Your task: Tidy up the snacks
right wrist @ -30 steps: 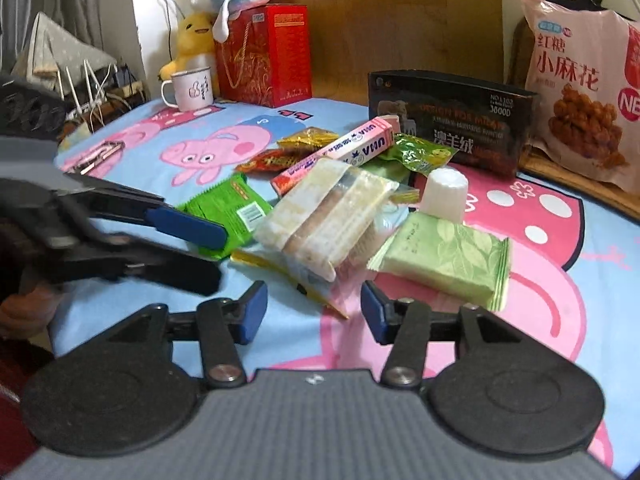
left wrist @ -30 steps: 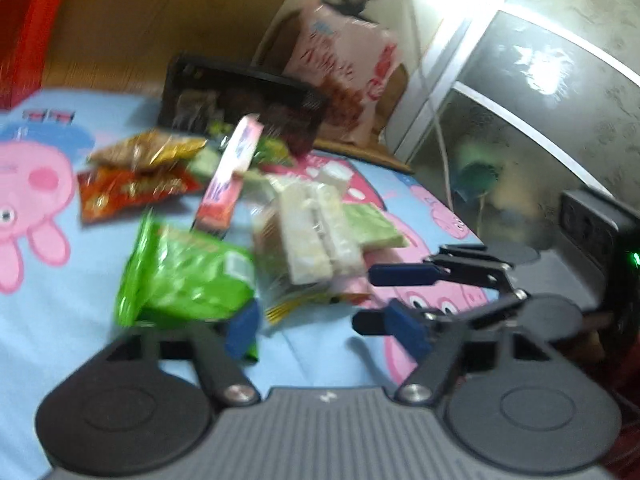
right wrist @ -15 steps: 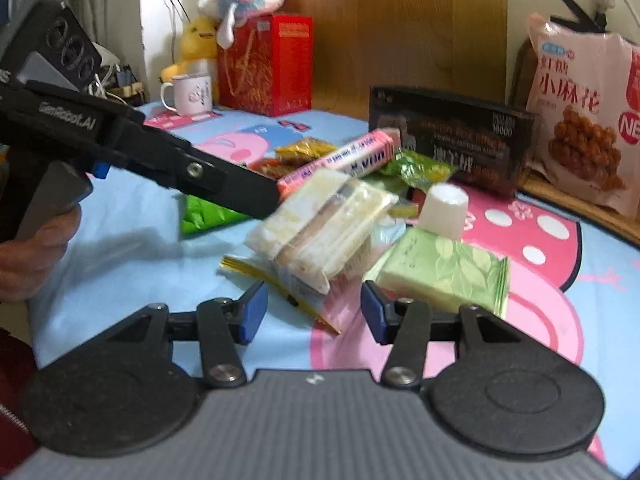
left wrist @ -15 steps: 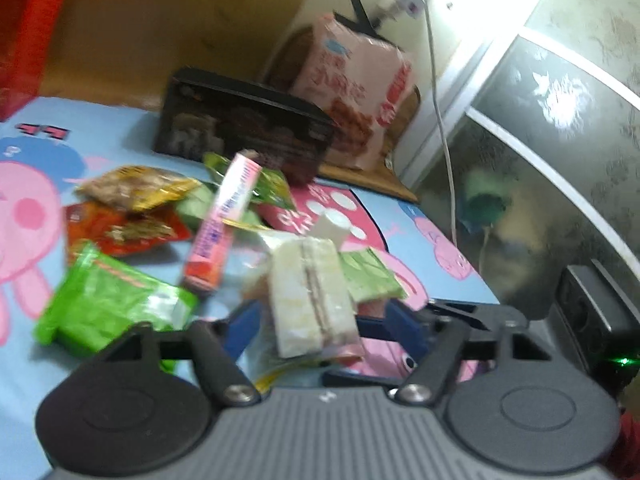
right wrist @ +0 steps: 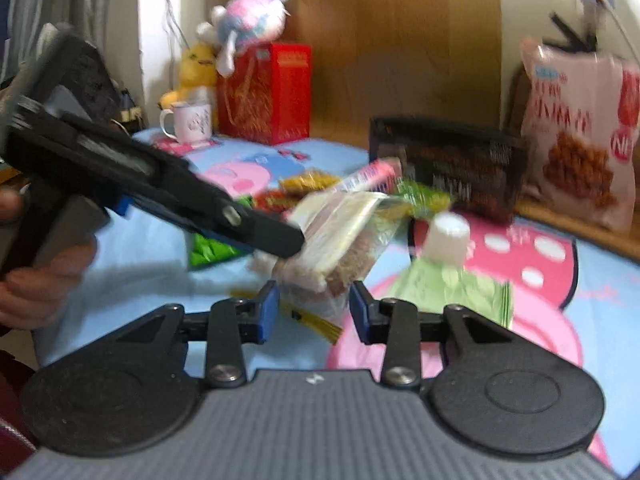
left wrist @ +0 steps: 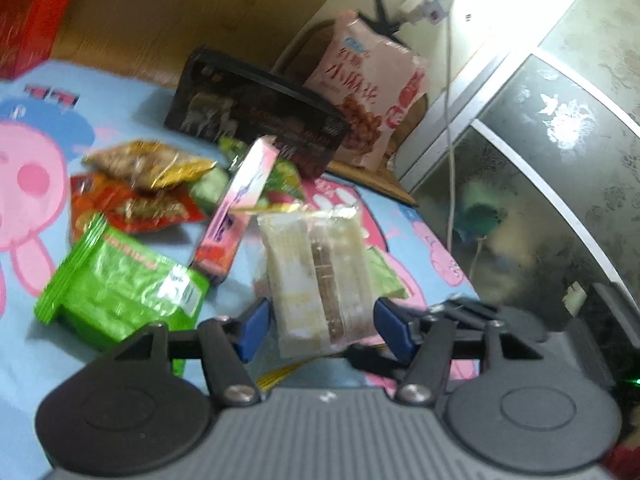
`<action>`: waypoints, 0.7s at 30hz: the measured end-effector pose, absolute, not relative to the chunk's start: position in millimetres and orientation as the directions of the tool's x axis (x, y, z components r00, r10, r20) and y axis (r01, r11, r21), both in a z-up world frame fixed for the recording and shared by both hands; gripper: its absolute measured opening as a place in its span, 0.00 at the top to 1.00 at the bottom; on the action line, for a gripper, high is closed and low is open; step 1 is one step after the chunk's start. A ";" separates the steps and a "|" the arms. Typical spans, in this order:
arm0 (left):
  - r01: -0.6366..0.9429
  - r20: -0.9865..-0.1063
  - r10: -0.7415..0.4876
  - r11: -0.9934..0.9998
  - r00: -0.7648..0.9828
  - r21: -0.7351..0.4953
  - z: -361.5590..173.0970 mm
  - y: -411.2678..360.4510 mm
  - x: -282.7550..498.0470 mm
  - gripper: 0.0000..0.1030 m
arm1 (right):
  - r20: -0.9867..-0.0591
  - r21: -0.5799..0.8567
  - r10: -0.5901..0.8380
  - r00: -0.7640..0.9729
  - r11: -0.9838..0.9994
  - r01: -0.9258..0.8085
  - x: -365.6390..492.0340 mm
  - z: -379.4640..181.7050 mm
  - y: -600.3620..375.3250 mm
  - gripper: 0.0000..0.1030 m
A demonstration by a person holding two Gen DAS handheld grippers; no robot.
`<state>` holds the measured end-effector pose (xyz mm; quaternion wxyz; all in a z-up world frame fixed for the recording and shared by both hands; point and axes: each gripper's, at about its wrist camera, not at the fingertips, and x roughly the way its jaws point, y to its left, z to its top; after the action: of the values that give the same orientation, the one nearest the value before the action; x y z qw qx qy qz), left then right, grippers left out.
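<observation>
A clear-wrapped sandwich pack (left wrist: 320,280) lies on the cartoon-print cloth (left wrist: 36,184). My left gripper (left wrist: 320,330) is open with its jaws on either side of the pack's near end; pad contact is unclear. In the right wrist view the same pack (right wrist: 340,236) looks tilted up, with the left gripper's black finger (right wrist: 256,228) against it. My right gripper (right wrist: 314,314) is open, its blue pads flanking the pack's lower end. Around it lie a green packet (left wrist: 120,276), a pink box (left wrist: 236,204), red and yellow packets (left wrist: 136,184) and a light green packet (right wrist: 452,292).
A black box (left wrist: 256,120) and a big pink snack bag (left wrist: 372,92) stand at the back. A white cup (right wrist: 446,238) sits by the light green packet. A red gift bag (right wrist: 266,92), a mug (right wrist: 188,122) and plush toys are far left. A glass cabinet (left wrist: 540,168) is at the right.
My left gripper has swung from the green packet over to the sandwich pack and now straddles it. My right gripper has moved forward, and the pack now looks tilted up.
</observation>
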<state>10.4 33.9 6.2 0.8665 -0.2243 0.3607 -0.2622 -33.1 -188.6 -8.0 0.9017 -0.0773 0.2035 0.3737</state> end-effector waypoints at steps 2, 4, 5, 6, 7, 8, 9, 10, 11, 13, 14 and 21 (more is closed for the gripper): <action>0.278 -0.487 -0.644 0.728 0.589 -0.627 0.9 39.9 13.6 0.43 | -0.413 -0.001 0.645 0.643 0.706 -0.709 -35.3 -1.9 -187.2 0.60; 0.271 -0.481 -0.651 0.718 0.587 -0.641 -0.7 42.6 13.8 0.43 | -0.421 -0.005 0.639 0.644 0.708 -0.706 -32.6 -1.8 -185.3 0.60; 0.271 -0.482 -0.649 0.720 0.588 -0.639 -0.4 43.0 13.4 0.43 | -0.423 -0.003 0.638 0.644 0.709 -0.705 -31.2 -2.9 -184.7 0.60; 0.273 -0.483 -0.649 0.721 0.587 -0.637 0.3 42.9 13.1 0.38 | -0.425 -0.001 0.637 0.643 0.710 -0.704 -30.5 -3.9 -184.7 0.60; 0.277 -0.481 -0.655 0.717 0.583 -0.640 0.9 43.1 12.9 0.34 | -0.428 0.002 0.638 0.641 0.709 -0.705 -30.3 -5.0 -184.2 0.60; 0.281 -0.472 -0.662 0.708 0.582 -0.648 2.1 43.4 12.7 0.28 | -0.428 0.006 0.642 0.636 0.706 -0.709 -30.1 -6.1 -183.7 0.60; 0.289 -0.458 -0.671 0.698 0.583 -0.655 4.2 43.6 12.4 0.28 | -0.428 0.012 0.648 0.629 0.700 -0.714 -29.8 -7.0 -182.7 0.60; 0.299 -0.450 -0.679 0.691 0.580 -0.658 6.5 43.1 12.7 0.28 | -0.428 0.011 0.651 0.627 0.698 -0.716 -30.0 -7.6 -181.5 0.60; 0.304 -0.448 -0.679 0.692 0.581 -0.655 8.1 42.3 13.3 0.28 | -0.425 0.009 0.656 0.624 0.692 -0.722 -30.7 -7.8 -180.2 0.60; 0.304 -0.462 -0.668 0.707 0.583 -0.638 9.3 38.8 15.8 0.28 | -0.420 0.008 0.667 0.615 0.680 -0.733 -32.5 -7.9 -176.6 0.60; 0.298 -0.471 -0.662 0.714 0.583 -0.634 8.2 38.1 16.6 0.28 | -0.420 0.003 0.670 0.612 0.676 -0.737 -33.5 -7.7 -174.5 0.60; 0.280 -0.468 -0.637 0.728 0.612 -0.625 14.0 53.9 15.4 0.28 | -0.439 -0.013 0.643 0.628 0.694 -0.720 -34.1 -11.1 -180.5 0.58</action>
<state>15.4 53.9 14.0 0.8609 -0.2545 0.3507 -0.2665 -34.1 -180.5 -11.1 0.8972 -0.0937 0.2049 0.3798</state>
